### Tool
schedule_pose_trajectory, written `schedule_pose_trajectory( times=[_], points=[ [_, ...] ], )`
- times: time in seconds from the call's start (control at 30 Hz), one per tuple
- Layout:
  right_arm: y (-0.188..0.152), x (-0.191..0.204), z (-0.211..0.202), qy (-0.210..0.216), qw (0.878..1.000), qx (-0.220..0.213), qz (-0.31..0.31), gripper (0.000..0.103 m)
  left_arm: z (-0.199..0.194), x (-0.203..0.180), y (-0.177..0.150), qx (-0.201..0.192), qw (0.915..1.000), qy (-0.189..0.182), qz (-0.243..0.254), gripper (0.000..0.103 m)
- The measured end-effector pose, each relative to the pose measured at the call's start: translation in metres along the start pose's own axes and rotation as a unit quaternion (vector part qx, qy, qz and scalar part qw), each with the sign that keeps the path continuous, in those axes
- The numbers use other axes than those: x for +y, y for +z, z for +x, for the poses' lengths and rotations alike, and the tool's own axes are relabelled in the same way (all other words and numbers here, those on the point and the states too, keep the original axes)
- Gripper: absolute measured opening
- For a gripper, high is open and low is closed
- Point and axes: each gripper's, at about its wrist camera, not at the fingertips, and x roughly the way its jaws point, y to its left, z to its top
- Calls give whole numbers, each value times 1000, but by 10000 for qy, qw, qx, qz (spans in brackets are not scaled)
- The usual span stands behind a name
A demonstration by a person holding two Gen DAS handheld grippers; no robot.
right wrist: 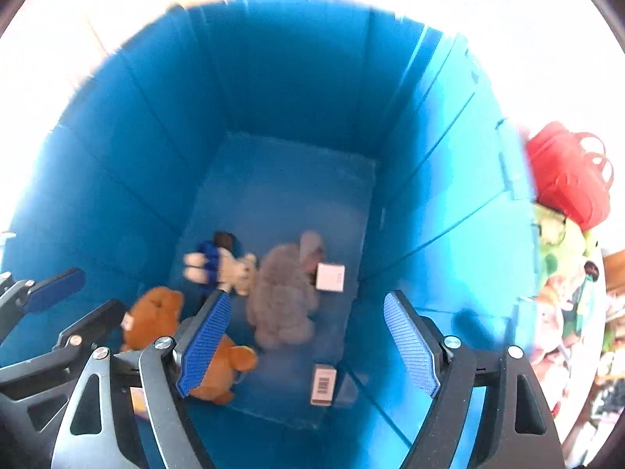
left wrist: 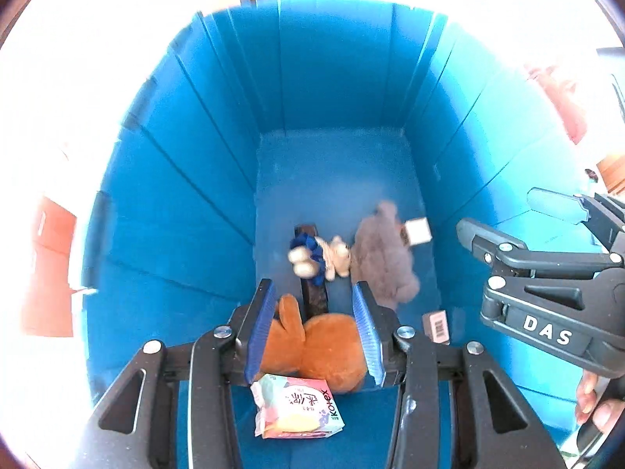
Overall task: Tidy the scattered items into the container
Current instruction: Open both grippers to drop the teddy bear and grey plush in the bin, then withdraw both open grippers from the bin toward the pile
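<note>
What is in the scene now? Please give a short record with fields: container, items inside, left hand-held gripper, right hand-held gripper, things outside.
container: blue bin, deep, seen from above
items inside: brown plush, grey plush, small cream plush with blue part, pink Kotex pack, barcoded small box, white tag
left hand-held gripper: above the bin, jaws apart, holding nothing
right hand-held gripper: above the bin, jaws wide, holding nothing
things outside: red bag and a colourful pile beside the bin
</note>
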Motion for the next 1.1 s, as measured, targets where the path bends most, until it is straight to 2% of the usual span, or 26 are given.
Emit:
schedule_pose_trajectory(
  times=[0.17,0.3,0.47,0.53,0.6,0.8,0.87,1.0,1.1],
  points=[
    [-24,-4,-63,220,9970,-748,-24,82,-52,-8,-28,-818,9966,64,-46,40],
    [-53,-18,-115,354,9895,-1402,34,82,-87,-24,-52,-1523,9882,159,-58,41],
    [-103,-46,-169,273,9706,-2389,130,87,-129,-62,-86,-2477,9684,283,-12,41],
    [-125,-60,-183,194,9622,-2708,198,87,-146,-85,-102,-2856,9575,399,66,41],
    [-145,-76,-192,128,9554,-2939,276,87,-161,-110,-115,-3117,9494,365,109,41],
    [-207,-135,-208,-231,9398,-3387,395,87,-186,-192,-141,-3586,9334,119,100,41],
    [-229,-158,-215,-377,9365,-3467,364,87,-188,-220,-144,-3582,9336,-64,84,41],
    [-269,-206,-225,-518,9357,-3461,437,87,-185,-276,-147,-3424,9386,-399,103,41],
    [-296,-239,-230,-819,9337,-3441,552,88,-179,-313,-150,-3247,9437,-592,216,41]
  ],
)
